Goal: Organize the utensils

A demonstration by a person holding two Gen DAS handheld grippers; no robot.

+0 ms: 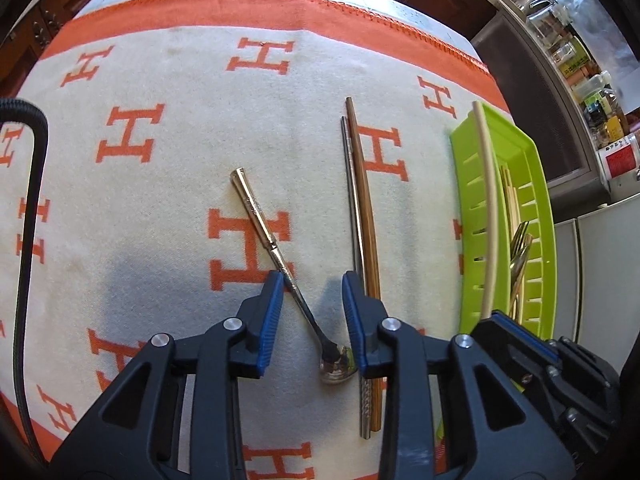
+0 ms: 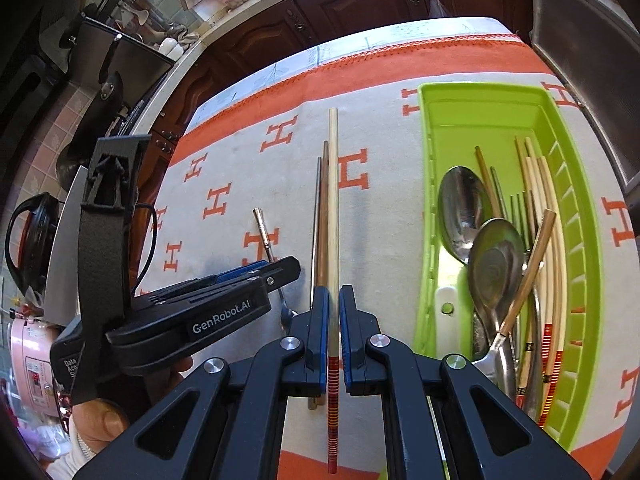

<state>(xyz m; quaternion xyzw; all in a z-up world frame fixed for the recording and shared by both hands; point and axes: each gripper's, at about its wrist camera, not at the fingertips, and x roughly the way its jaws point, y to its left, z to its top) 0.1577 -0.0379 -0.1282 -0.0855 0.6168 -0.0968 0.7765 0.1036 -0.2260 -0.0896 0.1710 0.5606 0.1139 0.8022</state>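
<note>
Woven matt cloth (image 1: pixel 168 208), glossy metal spoon (image 1: pixel 276 256), green plastic tray (image 2: pixel 480 120), wooden chopstick (image 1: pixel 366 208)

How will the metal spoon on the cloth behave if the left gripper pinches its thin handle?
The spoon looks polished, so it may slip between the pads. Its bowl end seems heavier and would probably tip down. The handle looks stiff, so bending is unlikely.

A silver long-handled spoon (image 1: pixel 276 256) lies slantwise on the orange-and-cream lettered cloth (image 1: pixel 160 200) that covers the worktop. To its right a steel chopstick (image 1: pixel 352 200) and a brown wooden chopstick (image 1: pixel 366 200) lie side by side, touching. Further right sits the green slotted plastic tray (image 2: pixel 580 264), holding spoons (image 2: pixel 464 208), forks and chopsticks. A cream bamboo chopstick (image 2: pixel 333 208) sits between the right gripper's (image 2: pixel 334 300) fingers, between the pair and the tray.
</note>
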